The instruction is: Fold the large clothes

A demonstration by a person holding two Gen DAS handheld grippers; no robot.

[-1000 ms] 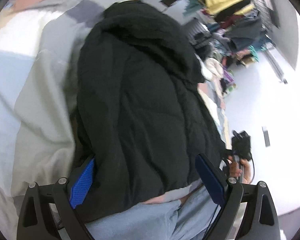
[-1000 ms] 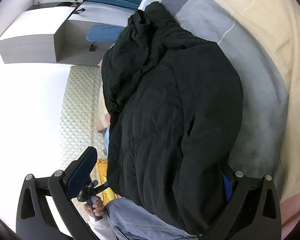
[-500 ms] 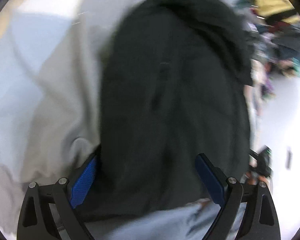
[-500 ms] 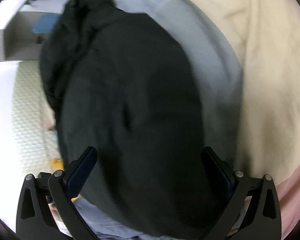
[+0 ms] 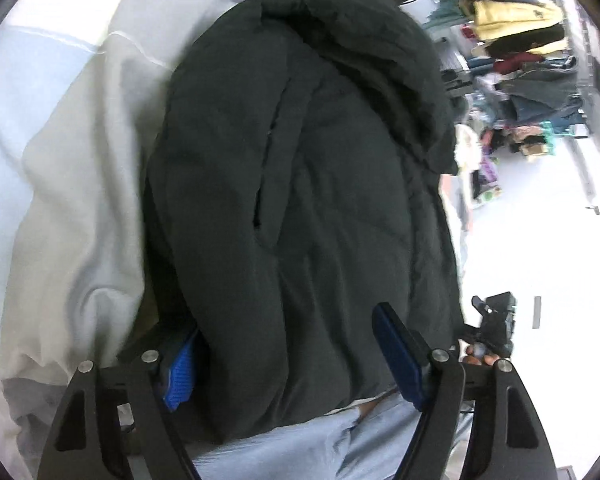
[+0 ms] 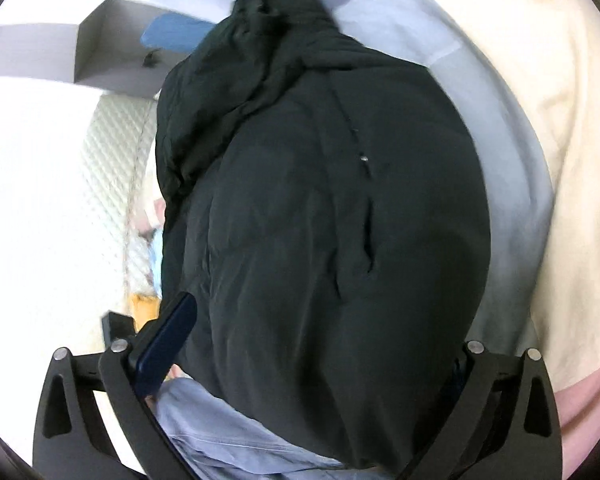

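Observation:
A black puffy jacket (image 5: 300, 200) lies folded lengthwise on the bed, its hood end far from me; it also fills the right wrist view (image 6: 324, 220). My left gripper (image 5: 292, 360) is open, its jaws straddling the jacket's near hem, with the left blue pad (image 5: 178, 376) tucked under the fabric edge. My right gripper (image 6: 308, 352) is open too, straddling the same hem from the other side; its right finger is hidden under the jacket. Light blue denim (image 6: 220, 432) shows below the hem in both views.
The bed has a quilt in grey, pale blue and cream patches (image 5: 60, 200) (image 6: 560, 120). A rack of hanging clothes (image 5: 520, 40) stands across the white floor. A quilted headboard (image 6: 112, 184) and grey shelving (image 6: 112, 40) lie to the left.
Both grippers swung sideways with blur half a second ago and pushed in lower at the hem. The jacket's near end now bulges up between the jaws. Both stay open.

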